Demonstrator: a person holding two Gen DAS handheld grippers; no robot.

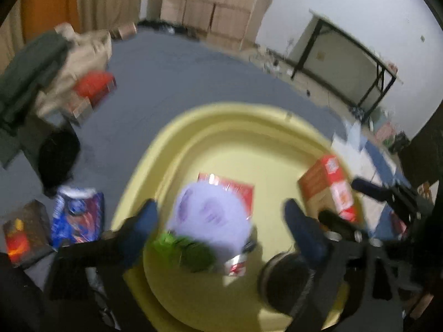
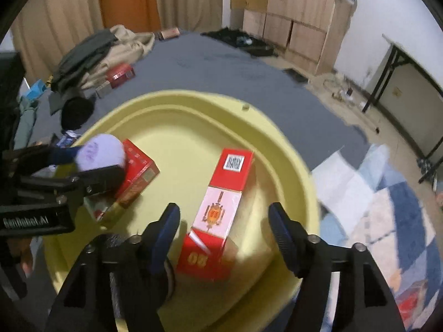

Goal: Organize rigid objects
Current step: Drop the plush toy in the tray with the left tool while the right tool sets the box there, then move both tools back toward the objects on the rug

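Note:
A yellow basin sits on a grey cloth. In it lie a red carton, seen as well in the left wrist view, a flatter red box, and a dark round tin. A lilac round container with a green part below it sits between the spread fingers of my left gripper above the basin, blurred by motion. My right gripper is open, its fingers on either side of the red carton's near end.
Left of the basin lie a blue pouch, a dark box, a black cap and a red box by piled clothes. Cardboard boxes and a folding table stand beyond.

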